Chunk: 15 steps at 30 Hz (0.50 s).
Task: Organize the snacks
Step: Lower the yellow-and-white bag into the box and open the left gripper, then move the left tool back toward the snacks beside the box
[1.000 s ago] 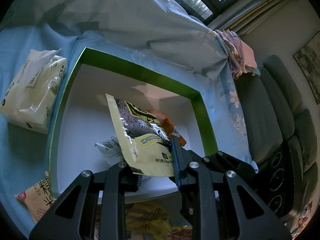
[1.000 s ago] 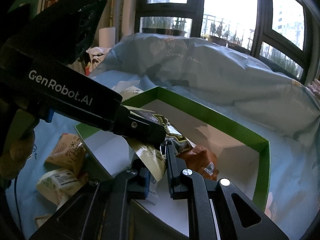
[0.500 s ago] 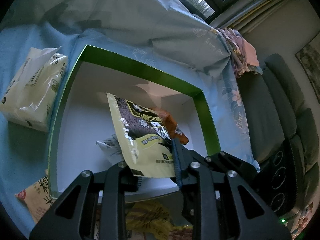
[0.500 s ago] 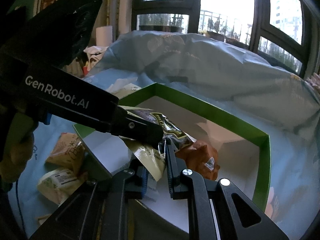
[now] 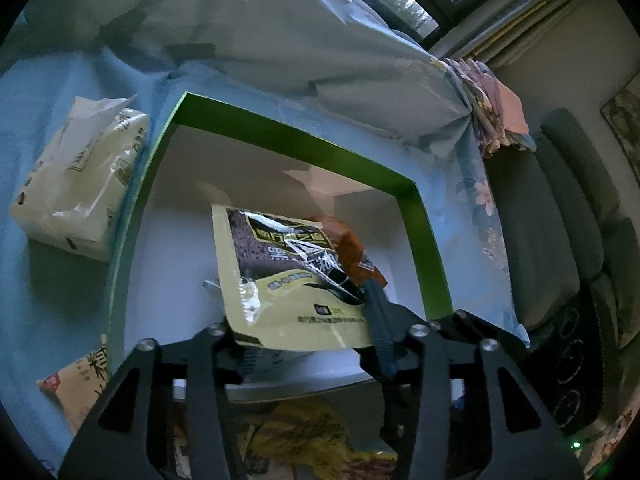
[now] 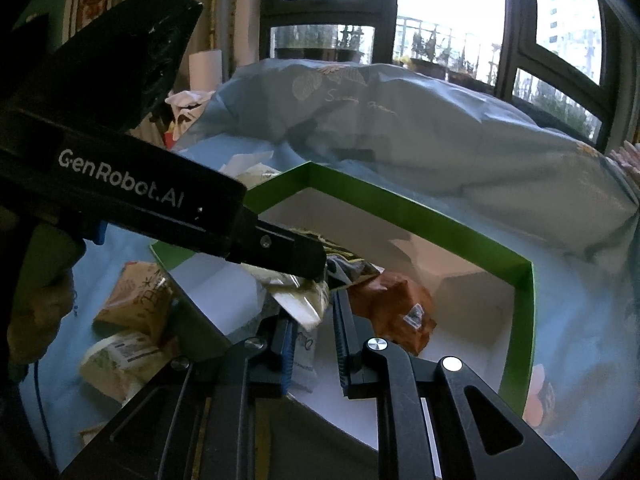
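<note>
The left gripper is just letting go — its fingers opening around the yellow pouch, hanging over the green box; the right gripper, narrow, is pinching the pouch's corner.

Green box on blue bedsheet

Rumpled pale-blue quilt, tissue pack, grey sofa, dark-framed windows.
</note>
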Tool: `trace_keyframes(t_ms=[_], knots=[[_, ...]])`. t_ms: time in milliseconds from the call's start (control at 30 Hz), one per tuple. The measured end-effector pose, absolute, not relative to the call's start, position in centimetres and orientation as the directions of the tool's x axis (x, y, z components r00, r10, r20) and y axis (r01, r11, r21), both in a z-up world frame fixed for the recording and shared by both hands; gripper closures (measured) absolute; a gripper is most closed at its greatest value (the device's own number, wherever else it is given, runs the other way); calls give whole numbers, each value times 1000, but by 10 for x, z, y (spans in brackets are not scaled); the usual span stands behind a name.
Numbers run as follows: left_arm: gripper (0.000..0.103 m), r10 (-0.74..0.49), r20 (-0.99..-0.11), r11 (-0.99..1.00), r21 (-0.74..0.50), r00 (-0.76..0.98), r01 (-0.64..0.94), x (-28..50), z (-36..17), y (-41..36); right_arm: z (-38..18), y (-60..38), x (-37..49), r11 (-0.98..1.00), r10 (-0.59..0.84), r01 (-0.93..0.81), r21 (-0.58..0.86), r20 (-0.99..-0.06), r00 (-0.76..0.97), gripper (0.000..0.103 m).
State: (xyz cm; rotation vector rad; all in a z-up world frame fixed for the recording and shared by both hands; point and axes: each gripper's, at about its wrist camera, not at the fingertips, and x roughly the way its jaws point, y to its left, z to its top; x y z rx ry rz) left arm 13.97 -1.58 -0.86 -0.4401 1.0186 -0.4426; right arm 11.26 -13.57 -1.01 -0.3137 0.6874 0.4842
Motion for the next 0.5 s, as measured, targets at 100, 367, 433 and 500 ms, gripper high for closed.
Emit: trace_keyframes(t_ms=[100,367,433,500], knots=[[44,-532,-708,834,-534,465,141,137,-5,-14,-10,-140,109,852,322,-513,-105,-668,671,78],[24,-467,-701,868,-478,538,131,123,13,-10,2,-160,94,879,344,-476,-35,-645,683,59],[24,-451,-697,879,-457,557,138,118,18,-11,7,-166,88,886,353,-464,-12,-633,689,50],[23,-433,-697,889,-437,572,140,113,22,-11,11,-171,82,889,364,-458,10,-622,693,47]])
